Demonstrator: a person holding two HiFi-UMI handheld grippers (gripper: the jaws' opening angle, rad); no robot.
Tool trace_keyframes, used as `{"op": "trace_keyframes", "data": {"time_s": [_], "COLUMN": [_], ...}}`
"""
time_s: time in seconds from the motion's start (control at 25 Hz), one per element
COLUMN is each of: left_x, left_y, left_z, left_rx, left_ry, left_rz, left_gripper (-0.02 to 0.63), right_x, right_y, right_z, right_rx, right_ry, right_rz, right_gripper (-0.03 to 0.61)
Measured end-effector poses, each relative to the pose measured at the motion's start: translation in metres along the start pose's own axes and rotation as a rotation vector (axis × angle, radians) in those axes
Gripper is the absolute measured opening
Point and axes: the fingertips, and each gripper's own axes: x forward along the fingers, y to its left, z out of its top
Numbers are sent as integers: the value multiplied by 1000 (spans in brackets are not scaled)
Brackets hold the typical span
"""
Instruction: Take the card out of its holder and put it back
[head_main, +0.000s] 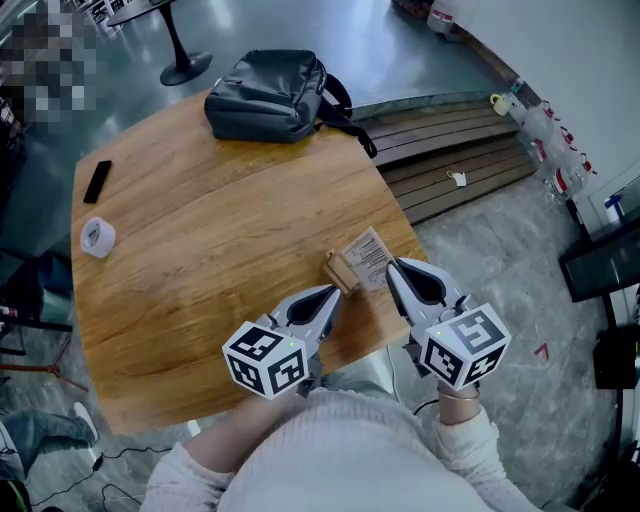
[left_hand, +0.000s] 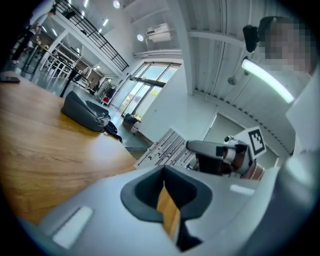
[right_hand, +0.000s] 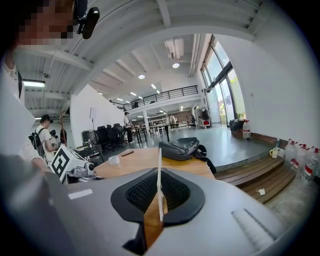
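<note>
On the wooden table (head_main: 200, 260) near its right edge lies a small wooden card holder (head_main: 341, 270). A white printed card (head_main: 368, 254) leans against it. My left gripper (head_main: 332, 292) is shut on the holder, whose tan wood (left_hand: 168, 212) shows between the jaws. My right gripper (head_main: 392, 265) is shut on the card, which appears edge-on (right_hand: 159, 180) as a thin white line. From the left gripper view the card (left_hand: 167, 146) and the right gripper (left_hand: 220, 150) sit just ahead. Whether the card's lower edge sits in the slot is hidden.
A dark backpack (head_main: 268, 95) lies at the table's far edge. A black phone (head_main: 97, 181) and a tape roll (head_main: 97, 237) are at the left. Wooden steps (head_main: 450, 150) and several bottles (head_main: 545, 135) lie beyond the table's right edge.
</note>
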Motion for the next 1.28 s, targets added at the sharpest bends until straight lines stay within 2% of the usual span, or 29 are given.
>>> {"op": "trace_keyframes", "data": {"time_s": [0.28,0.76,1.0,1.28], "left_x": [0,-1,0,2], "left_y": [-1,24,38,46], "left_z": [-1,-4,-19,-30], "left_rx": [-10,-106,-184,-217], "left_ry": [1,-19,-12,2], "left_rz": [-4,23,48,56], "left_gripper": [9,8,8,8], "right_x": [2,29,41,50], "right_y": [0,1,-2,-7], "right_z": [2,-12,-21,-25], "right_rx": [-3,-7,-7,-13], "right_ry": [-1,77,120,143], "right_rz": [3,43,55,57], "right_gripper": [14,14,14,14]}}
